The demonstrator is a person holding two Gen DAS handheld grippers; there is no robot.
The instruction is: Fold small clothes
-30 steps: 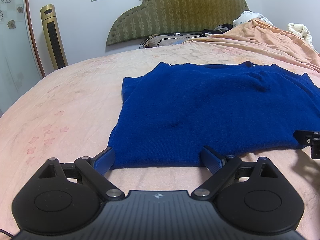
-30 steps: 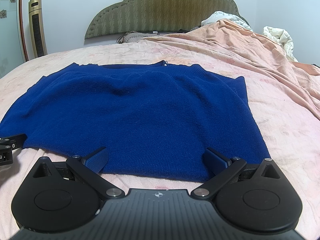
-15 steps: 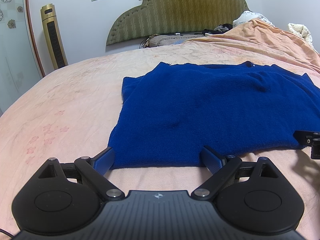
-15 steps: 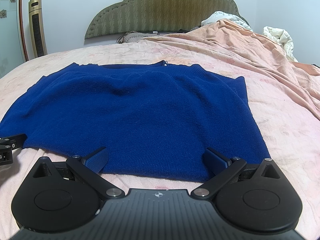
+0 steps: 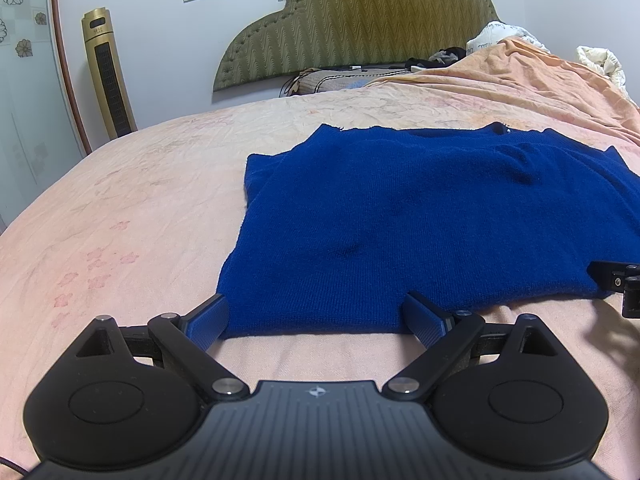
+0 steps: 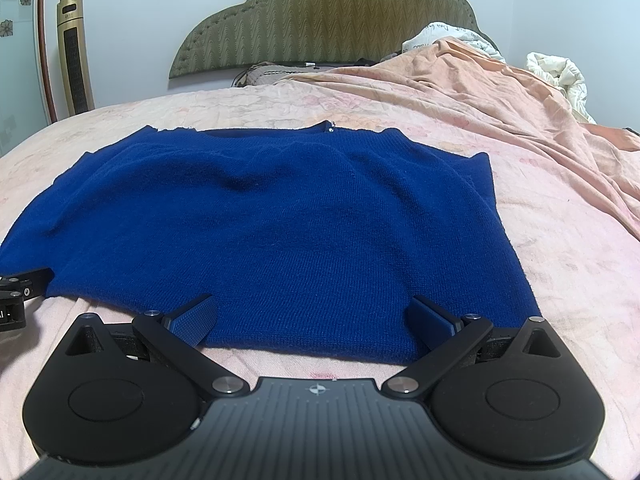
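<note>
Two claws: we hold the left claw (image 5: 314,318) and the right claw (image 6: 314,320) low at the near hem of the garment, each with its fingers spread wide and nothing between them.
Garment: one blue knit sweater (image 6: 272,224), laid flat on the bed (image 5: 120,208), neckline toward the headboard (image 6: 320,20), hem toward us.
Left claw position: at the left part of the hem; its left pad (image 5: 208,320) sits just at the sweater's near left corner, the right pad touching or just over the hem edge.
Right claw position: at the right part of the hem, both pads resting at the edge of the knit.
Fold status: we judge no fold made yet; the sweater lies open, with a shallow dimple in the chest area.
Bed cover: pink sheet, wrinkled, with a heaped blanket (image 6: 500,92) to the right, apart from the sweater.
Risk, pinch depth: if we close with the pads this shallow, the soft knit may slip out as we lift.
Risk, layers: we may catch only the top layer, or the sheet with it, dragging the bedding.
Risk, uneven lift: if one claw rises first, the fold line will skew.
</note>
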